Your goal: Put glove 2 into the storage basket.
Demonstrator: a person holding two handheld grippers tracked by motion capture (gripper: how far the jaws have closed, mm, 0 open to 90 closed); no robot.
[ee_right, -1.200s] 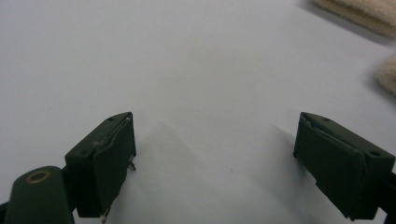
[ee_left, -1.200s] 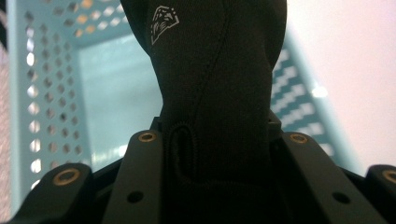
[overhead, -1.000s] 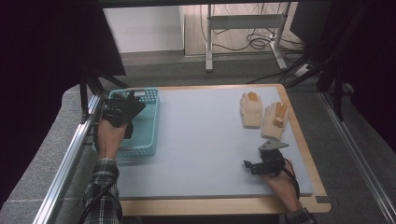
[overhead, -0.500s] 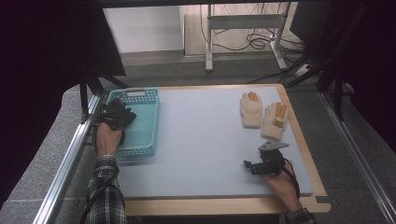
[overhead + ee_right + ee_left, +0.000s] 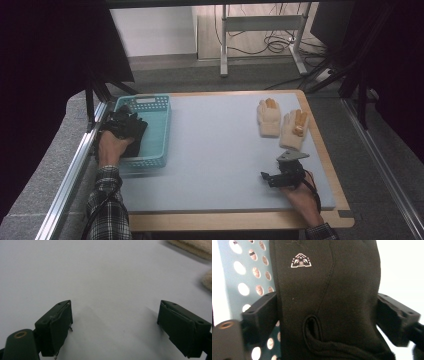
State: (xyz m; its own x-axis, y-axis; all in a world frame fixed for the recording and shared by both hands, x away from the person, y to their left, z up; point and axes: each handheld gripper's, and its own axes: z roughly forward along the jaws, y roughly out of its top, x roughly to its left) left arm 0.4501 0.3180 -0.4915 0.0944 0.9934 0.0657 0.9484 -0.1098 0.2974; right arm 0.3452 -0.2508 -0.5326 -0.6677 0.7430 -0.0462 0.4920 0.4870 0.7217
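Left gripper (image 5: 121, 126): jaws spread wide, having just been opening, with a black glove (image 5: 324, 302) lying between them. In the left gripper view the glove fills the gap from one jaw to the other; whether the pads still touch its sides cannot be told. The glove bears a small white emblem and lies in the teal basket (image 5: 155, 131), whose perforated wall shows beside it.

The basket stands at the left edge of the grey mat (image 5: 215, 150), just beside the metal rail (image 5: 75, 170) that runs along the table's side, so little room remains to the left of the hand. To the right the mat lies bare as far as the right gripper.

Left hand (image 5: 111, 149): reaches forward over the basket's near rim, plaid sleeve trailing toward the table's near edge.

Right gripper (image 5: 280, 176): jaws apart, holding nothing, low over bare mat near the near right corner, pointing left. The right hand (image 5: 300, 197) holds it from the near side.

Two cream gloves (image 5: 281, 122) with orange fingertips lie side by side beyond the right gripper, near the mat's right edge and apart from it.
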